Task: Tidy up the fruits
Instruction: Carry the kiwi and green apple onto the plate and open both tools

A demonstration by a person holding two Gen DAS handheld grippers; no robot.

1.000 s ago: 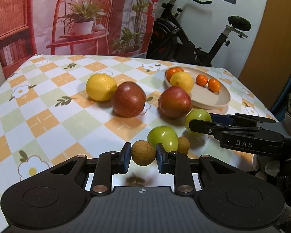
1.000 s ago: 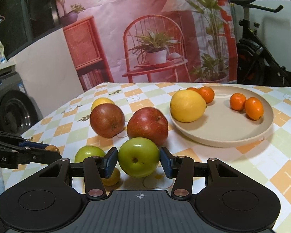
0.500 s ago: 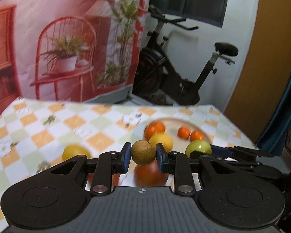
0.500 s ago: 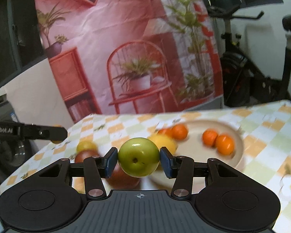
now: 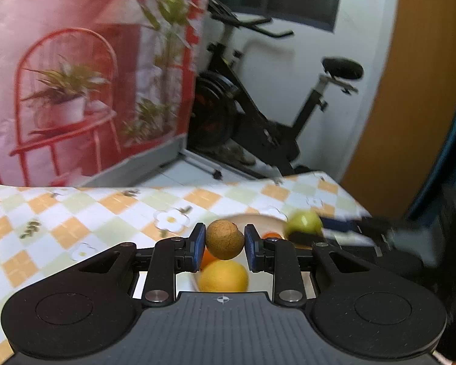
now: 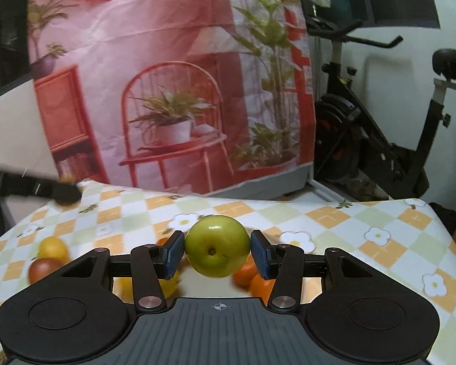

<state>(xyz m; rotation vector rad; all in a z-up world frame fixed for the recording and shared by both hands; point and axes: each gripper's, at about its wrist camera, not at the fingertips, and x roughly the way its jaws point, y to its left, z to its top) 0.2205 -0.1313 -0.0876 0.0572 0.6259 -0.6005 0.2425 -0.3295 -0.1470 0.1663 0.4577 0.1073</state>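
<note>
The left hand-held gripper (image 5: 224,245) is clamped on a small round brown fruit (image 5: 224,239), its blue pads pressed against both sides of it, and it holds the fruit in the air above the beige plate (image 5: 252,219) on the bench (image 5: 76,213). Directly below the brown fruit in the left wrist view, a yellow lemon (image 5: 223,276) lies on the plate, with a bit of an orange fruit (image 5: 208,257) showing just beside it. The right hand-held gripper (image 6: 217,251) is clamped on a green apple (image 6: 217,245), whose stem end faces the camera, and it too holds its fruit clear of the bench. In the left wrist view this same apple shows blurred at the right, over the far rim of the plate. Under the apple in the right wrist view lie small oranges (image 6: 252,276), one touching the next, and a patch of the yellow lemon shows between the gripper's left finger and its body. Further left, on the checked, flower-printed cloth, a second yellow fruit (image 6: 53,248) sits just behind a red apple (image 6: 44,269), both off the plate. The left hand-held gripper appears as a dark blurred bar at the left edge of the right wrist view. Behind the bench hang a red printed backdrop (image 6: 167,76) and, right of it, an exercise bike (image 6: 380,127) stands on the floor
</note>
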